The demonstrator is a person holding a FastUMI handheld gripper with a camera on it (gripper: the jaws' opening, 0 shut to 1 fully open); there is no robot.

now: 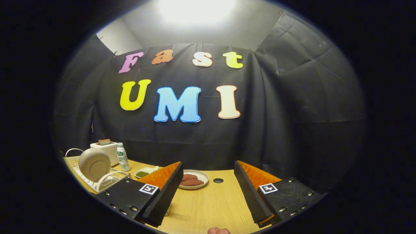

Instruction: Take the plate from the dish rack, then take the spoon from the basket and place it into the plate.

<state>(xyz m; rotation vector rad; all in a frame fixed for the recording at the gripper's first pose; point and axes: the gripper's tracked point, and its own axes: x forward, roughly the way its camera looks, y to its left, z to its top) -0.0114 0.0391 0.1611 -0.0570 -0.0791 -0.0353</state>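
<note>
Table (208, 208) wooden. Tongs (208, 191) wide open, holding nothing, above table. Rack (97, 183) beyond left finger; plate (94, 164) upright in it. Toaster (107, 151), bottle (122, 157) behind. Dish (194, 179) between fingers, possibly meat. Spoon undiscernible.

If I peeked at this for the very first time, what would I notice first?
Probably the gripper, its two fingers spread wide open over the wooden table, holding nothing. Next, the big round plate standing on edge in the dish rack, off to the fingers' left. Just beyond the fingers sits a dish of reddish-brown food, and a toaster stands behind the rack.
</note>
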